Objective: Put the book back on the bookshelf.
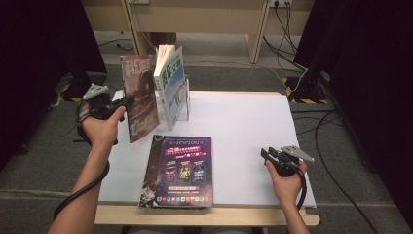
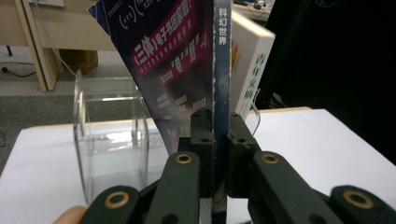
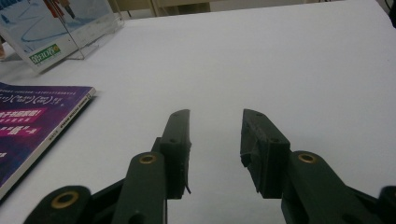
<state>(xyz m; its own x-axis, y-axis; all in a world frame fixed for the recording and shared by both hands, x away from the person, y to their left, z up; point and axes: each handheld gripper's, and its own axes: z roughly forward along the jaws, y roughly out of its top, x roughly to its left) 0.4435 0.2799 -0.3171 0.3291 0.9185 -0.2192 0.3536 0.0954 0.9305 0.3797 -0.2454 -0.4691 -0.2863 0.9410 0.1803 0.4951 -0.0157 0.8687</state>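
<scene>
We hold the magazine (image 1: 140, 100) upright at upper left of the high view, left gripper (image 2: 216, 140) fingers clamped on its spine beside the clear stand (image 2: 109, 140). It looks thin and floppy, so gripping the spine suits. Right gripper (image 3: 215, 140) fingers gape, empty.

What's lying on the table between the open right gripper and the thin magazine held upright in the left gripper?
In the high view, a purple-covered magazine lies flat on the white table between them.

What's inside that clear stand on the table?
One thick white book stands upright in the clear stand; the slots beside it look bare. Its lower edge is hidden behind the magazine held in front.
</scene>
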